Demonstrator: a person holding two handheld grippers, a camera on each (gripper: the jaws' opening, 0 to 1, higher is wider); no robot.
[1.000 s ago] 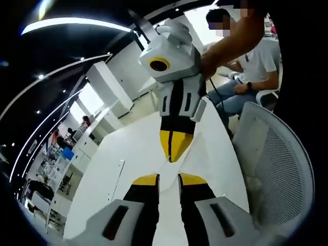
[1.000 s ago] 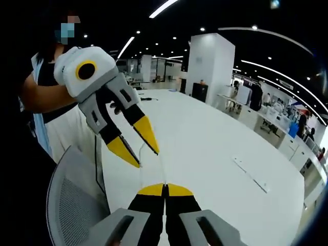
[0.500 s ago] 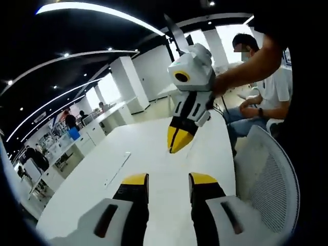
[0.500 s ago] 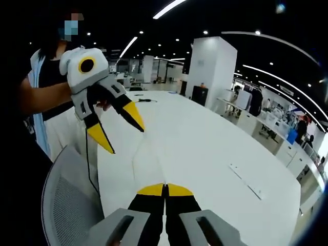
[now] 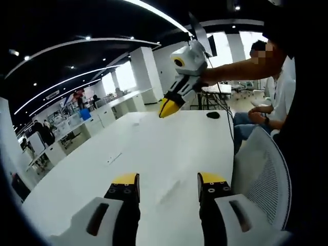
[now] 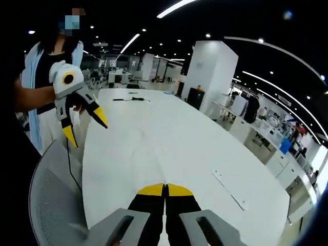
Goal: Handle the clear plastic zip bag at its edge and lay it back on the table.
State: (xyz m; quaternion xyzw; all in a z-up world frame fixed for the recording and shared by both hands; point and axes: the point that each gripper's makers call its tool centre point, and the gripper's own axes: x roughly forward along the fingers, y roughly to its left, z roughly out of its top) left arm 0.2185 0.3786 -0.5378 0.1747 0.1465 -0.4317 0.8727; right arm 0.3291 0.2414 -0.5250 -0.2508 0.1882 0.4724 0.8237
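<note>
Pinching the clear zip bag (image 6: 154,166) by its near edge, your right gripper (image 6: 165,187) keeps its jaws together; the film trails far over the white table (image 6: 195,148). Your left gripper (image 5: 168,180) gapes wide, empty, apart, probably just released.

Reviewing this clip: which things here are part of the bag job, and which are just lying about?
Part of the job:
clear zip bag, faint, pinched at its edge
right gripper, shut on it
left gripper, open
white table

Lying about:
mesh chair
small dark object
flat strip
</note>
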